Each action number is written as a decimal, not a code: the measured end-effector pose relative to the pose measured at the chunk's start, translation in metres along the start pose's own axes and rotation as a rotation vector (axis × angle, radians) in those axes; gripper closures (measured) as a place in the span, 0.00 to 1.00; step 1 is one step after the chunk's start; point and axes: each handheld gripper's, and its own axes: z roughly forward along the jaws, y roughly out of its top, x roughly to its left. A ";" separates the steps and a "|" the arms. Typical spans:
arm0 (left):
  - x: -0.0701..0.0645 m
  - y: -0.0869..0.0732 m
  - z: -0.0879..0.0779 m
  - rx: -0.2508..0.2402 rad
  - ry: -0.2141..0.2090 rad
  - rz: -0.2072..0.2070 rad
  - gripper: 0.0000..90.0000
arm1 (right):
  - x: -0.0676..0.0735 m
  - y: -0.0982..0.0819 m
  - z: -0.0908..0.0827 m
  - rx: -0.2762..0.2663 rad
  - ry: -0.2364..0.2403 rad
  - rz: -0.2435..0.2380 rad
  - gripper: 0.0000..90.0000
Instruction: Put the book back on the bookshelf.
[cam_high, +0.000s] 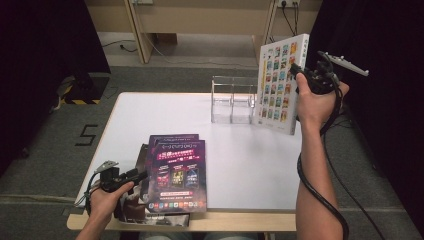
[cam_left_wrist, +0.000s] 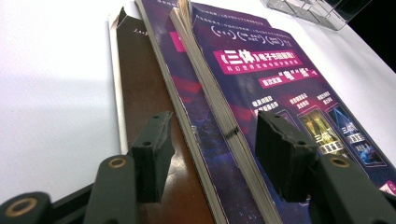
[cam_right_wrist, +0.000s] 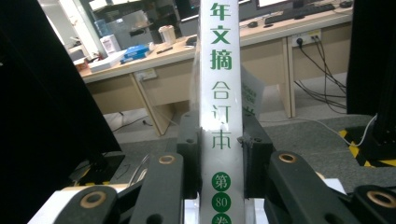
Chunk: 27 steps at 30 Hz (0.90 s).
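Right gripper (cam_right_wrist: 219, 140): clamped on the white book (cam_high: 278, 82), held upright beside the clear rack (cam_high: 232, 100).
Left gripper (cam_left_wrist: 212, 140): jaws wide, straddling the purple books (cam_high: 176, 172).

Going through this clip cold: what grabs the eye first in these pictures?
First, the white book held upright at the far right of the table, the right gripper shut on its spine, just beside the clear plastic rack. Next, the stack of purple books at the near left edge, with the left gripper open, its fingers either side of the top book's edge.
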 end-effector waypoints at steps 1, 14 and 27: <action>0.000 0.000 0.000 -0.002 0.002 0.002 0.51 | -0.001 0.002 0.003 -0.002 -0.007 -0.001 0.83; 0.001 -0.001 -0.003 -0.009 0.003 -0.005 0.51 | -0.007 0.011 0.046 -0.016 -0.038 0.023 0.83; 0.002 -0.001 -0.003 -0.008 -0.003 -0.010 0.51 | -0.019 0.009 0.085 -0.002 -0.074 0.026 0.82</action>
